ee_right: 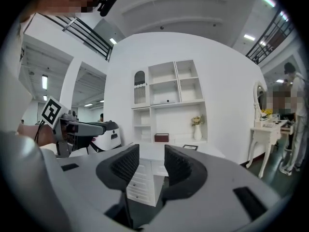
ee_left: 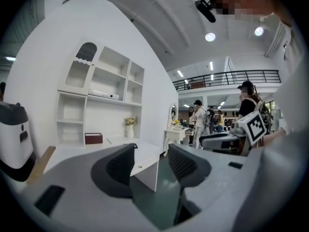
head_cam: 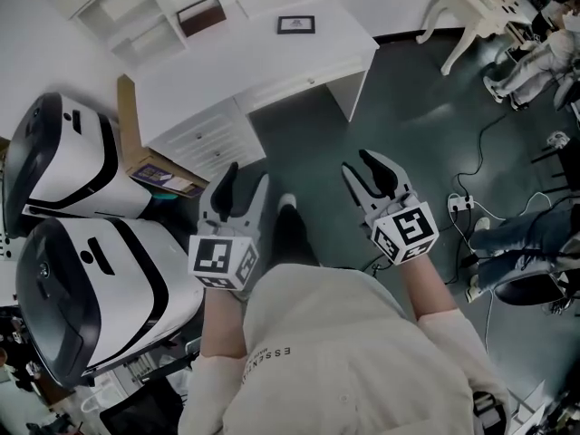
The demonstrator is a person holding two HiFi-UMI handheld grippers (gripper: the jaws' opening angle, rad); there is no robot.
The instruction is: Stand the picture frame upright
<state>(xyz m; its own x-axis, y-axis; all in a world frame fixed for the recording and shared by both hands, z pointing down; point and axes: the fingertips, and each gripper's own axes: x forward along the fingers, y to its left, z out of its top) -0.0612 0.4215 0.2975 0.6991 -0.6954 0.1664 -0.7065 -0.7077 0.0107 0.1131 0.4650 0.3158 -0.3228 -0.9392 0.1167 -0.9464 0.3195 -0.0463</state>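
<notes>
Both grippers, left (head_cam: 245,178) and right (head_cam: 360,166), hang released and empty over floor (head_cam: 399,98) short of the desk (head_cam: 236,62). I see the frame (head_cam: 296,24) flat near the desk's back edge, its detail too small to make out.

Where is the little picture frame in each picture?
Head view: the picture frame lies flat on the white desk, top middle.
Left gripper view: only a dark sliver at the left jaw's tip, probably the frame.
Right gripper view: the frame is on the desk, just right of the jaws.
Shared landmark: the dark red box.
</notes>
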